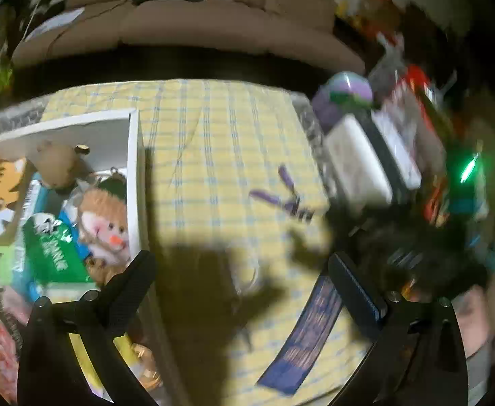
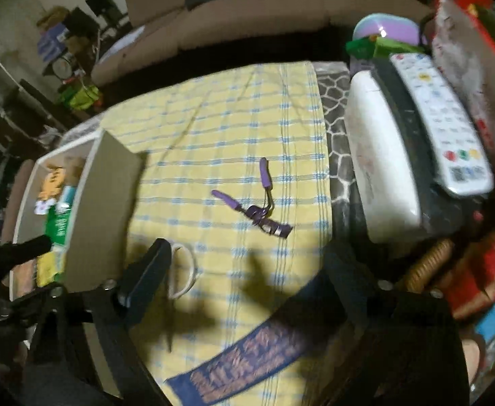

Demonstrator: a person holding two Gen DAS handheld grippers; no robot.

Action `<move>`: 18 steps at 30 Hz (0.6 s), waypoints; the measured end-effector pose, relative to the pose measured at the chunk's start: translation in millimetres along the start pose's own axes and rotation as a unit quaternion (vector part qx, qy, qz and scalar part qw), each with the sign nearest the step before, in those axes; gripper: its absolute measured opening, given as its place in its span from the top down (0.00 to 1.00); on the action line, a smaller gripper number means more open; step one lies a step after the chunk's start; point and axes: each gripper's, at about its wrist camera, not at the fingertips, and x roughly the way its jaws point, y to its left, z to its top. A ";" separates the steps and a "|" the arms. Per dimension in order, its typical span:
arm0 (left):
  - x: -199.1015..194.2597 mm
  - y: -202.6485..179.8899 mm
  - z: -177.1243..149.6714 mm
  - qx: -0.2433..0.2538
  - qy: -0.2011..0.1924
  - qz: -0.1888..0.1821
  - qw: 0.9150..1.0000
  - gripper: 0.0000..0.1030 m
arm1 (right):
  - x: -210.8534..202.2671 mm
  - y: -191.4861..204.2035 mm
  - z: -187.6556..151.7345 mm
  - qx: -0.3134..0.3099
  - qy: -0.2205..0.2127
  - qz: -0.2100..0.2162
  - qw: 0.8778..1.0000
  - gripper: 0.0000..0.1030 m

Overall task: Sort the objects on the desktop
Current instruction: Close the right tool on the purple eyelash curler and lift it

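A purple eyelash curler (image 2: 259,208) lies on the yellow checked cloth (image 2: 220,128); it also shows in the left wrist view (image 1: 286,196). A dark blue patterned strip (image 2: 247,358) lies near the cloth's front edge, also in the left wrist view (image 1: 310,335). White-handled scissors (image 2: 183,270) lie by the right gripper's left finger. A white box (image 1: 134,155) at the left holds plush toys and packets. My left gripper (image 1: 244,287) is open and empty above the cloth. My right gripper (image 2: 247,280) is open and empty above the cloth.
To the right stand a white case (image 2: 379,165), a white remote (image 2: 440,118), a purple round tin (image 2: 386,28) and red packets (image 2: 484,270). A beige sofa (image 2: 247,10) runs behind the table. The box wall (image 2: 108,209) stands close to the right gripper's left finger.
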 end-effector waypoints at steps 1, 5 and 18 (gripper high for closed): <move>1.0 4.0 6.6 -0.010 -0.007 0.001 1.000 0.00 | 8.3 0.3 1.6 -0.003 0.004 -0.002 1.000 0.19; 14.0 10.8 26.6 -0.020 -0.006 0.002 1.000 0.00 | 43.2 2.8 6.0 -0.025 0.028 -0.031 0.999 0.25; 49.3 13.0 28.8 -0.037 0.023 -0.015 0.999 0.00 | 115.1 25.3 15.1 -0.104 0.057 -0.079 0.990 0.62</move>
